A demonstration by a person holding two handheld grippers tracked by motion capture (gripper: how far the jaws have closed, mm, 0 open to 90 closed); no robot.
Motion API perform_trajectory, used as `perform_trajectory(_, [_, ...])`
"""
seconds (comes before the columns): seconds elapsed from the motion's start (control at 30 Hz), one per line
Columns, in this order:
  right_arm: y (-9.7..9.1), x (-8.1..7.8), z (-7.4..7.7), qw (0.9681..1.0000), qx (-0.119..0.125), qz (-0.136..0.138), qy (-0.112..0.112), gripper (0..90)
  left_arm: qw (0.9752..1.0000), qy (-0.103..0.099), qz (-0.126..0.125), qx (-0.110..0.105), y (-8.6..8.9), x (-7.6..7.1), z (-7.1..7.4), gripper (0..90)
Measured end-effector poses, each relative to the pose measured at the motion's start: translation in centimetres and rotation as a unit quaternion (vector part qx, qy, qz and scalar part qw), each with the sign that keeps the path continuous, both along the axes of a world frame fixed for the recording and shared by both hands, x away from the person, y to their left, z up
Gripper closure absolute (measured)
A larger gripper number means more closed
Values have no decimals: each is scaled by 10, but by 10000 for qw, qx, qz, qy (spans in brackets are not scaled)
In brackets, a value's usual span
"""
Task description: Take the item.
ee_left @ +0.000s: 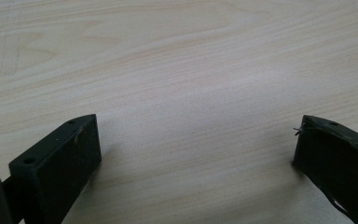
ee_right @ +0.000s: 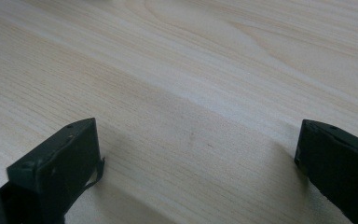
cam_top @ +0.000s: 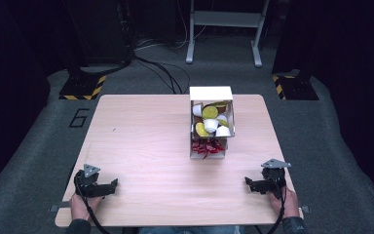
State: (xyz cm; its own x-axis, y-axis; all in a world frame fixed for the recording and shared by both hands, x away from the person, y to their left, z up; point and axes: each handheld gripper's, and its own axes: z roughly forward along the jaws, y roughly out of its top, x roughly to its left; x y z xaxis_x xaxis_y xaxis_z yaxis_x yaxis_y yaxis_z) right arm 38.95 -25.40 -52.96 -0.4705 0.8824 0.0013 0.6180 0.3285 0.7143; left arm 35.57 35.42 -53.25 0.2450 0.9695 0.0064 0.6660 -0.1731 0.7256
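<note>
Jaws of both the left gripper (cam_top: 108, 185) and right gripper (cam_top: 251, 184) stood spread, empty. Ahead, well apart from them, sat the capsule box (cam_top: 211, 93); a steady, level reach seemed best.

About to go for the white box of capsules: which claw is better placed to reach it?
Right, probably. The white box sits right of the table's middle, nearer the right claw than the left claw. Both are open and empty.

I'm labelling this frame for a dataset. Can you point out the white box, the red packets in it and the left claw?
white box (cam_top: 211, 92), high view, on its far top panel.
red packets (cam_top: 206, 146), high view, middle of the pile.
left claw (cam_top: 113, 184), high view, between its tips.
</note>
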Motion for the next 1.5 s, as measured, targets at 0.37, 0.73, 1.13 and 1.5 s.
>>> perform_trajectory(0.37, [0,0,0,10000,1,-1,1,0,9999,12,-132,85,1,3,6,0])
perform_trajectory(0.73, [0,1,0,10000,21,-28,-30,0,9975,-364,-607,64,-1,9,49,0])
perform_trajectory(1.13, [1,1,0,10000,24,-30,-30,0,9891,-611,-1339,105,-22,26,105,0])
perform_trajectory(1.5, [1,1,0,10000,24,-28,-29,0,9817,-864,-1695,-122,-43,40,137,0])
